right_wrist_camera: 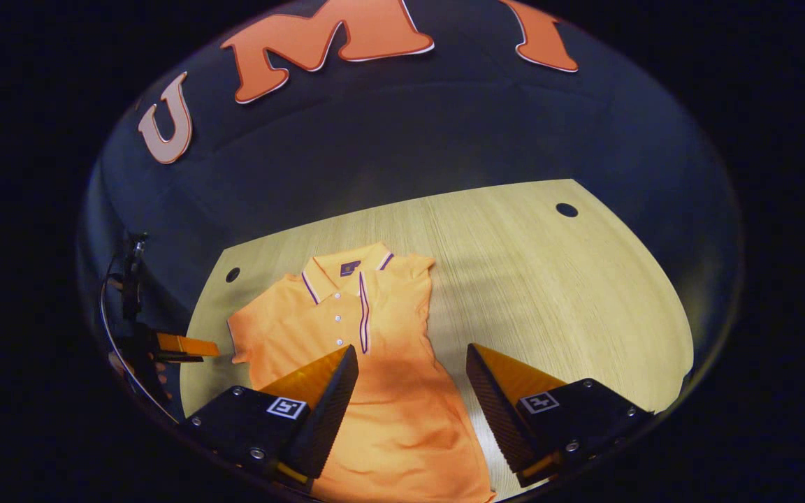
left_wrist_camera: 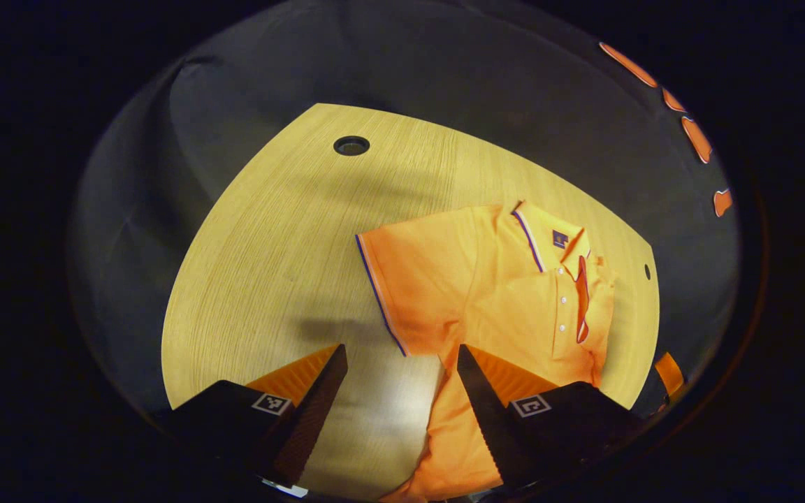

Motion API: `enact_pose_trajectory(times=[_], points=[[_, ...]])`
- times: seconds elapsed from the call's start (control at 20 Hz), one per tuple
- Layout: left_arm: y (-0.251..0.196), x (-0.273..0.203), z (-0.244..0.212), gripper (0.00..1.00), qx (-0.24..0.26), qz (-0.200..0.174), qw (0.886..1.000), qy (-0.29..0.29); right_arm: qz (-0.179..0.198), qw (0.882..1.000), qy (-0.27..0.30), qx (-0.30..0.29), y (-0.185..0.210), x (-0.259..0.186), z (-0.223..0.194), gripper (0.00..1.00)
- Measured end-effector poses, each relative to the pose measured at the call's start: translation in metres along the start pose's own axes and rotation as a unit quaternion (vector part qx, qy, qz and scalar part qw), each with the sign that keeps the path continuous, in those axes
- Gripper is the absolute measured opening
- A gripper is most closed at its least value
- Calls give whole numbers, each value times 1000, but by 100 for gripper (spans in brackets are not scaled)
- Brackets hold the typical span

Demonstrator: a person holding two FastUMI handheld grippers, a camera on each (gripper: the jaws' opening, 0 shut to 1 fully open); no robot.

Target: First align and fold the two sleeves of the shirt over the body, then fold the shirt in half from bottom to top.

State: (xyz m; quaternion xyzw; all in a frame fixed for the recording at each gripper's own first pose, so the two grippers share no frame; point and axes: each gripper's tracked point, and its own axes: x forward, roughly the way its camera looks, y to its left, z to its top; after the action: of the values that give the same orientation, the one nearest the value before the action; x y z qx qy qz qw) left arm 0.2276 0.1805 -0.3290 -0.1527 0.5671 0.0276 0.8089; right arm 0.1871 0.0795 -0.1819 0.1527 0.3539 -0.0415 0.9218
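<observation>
Both pairs of fingers stood spread and held nothing: your left gripper (left_wrist_camera: 402,363) hovered over bare wood just short of one sleeve's trimmed cuff, and your right gripper (right_wrist_camera: 413,363) hung above the lower body of the shirt (right_wrist_camera: 381,363). Outward from the right fingers, the orange polo lay flat on the wooden table (right_wrist_camera: 549,279), collar (right_wrist_camera: 343,272) at the far end and hem toward you, so its long axis ran straight away from that gripper. One sleeve already looked folded in over the chest, its striped cuff lying beside the button placket. The other sleeve (left_wrist_camera: 416,279) was spread out flat on the table, and in the left gripper view it lay directly ahead of those fingers, its cuff edge (left_wrist_camera: 379,293) facing the bare wood. I judged your left hand was the nearer one to that open sleeve, so the coming fold depended on it taking the cuff and carrying it across the long axis toward the placket. In the right gripper view, your left gripper showed off the table's left edge.
</observation>
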Motion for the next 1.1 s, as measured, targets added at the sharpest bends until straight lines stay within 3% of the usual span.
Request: enact_pose_trajectory(times=[0.25,0.65,0.75,0.8,0.9,1.0,1.1], points=[[2,39,17,97,13,38,998,51,-31,999,-34,5,-10,-34,-10,95],[3,72,24,91,32,100,991,80,-60,993,-100,-8,-34,-90,-1,95],[-2,76,25,76,14,90,993,72,-69,991,-115,-11,-40,-102,1,95],[-3,77,24,63,12,90,993,75,-73,990,-119,-12,-44,-107,0,95],[-7,74,28,58,13,78,995,65,-80,989,-124,-11,-50,-118,-2,95],[-11,76,30,22,22,67,996,58,-86,988,-128,-5,-58,-124,-5,95],[-18,78,33,13,38,51,997,46,-94,987,-128,2,-67,-129,-10,95]])
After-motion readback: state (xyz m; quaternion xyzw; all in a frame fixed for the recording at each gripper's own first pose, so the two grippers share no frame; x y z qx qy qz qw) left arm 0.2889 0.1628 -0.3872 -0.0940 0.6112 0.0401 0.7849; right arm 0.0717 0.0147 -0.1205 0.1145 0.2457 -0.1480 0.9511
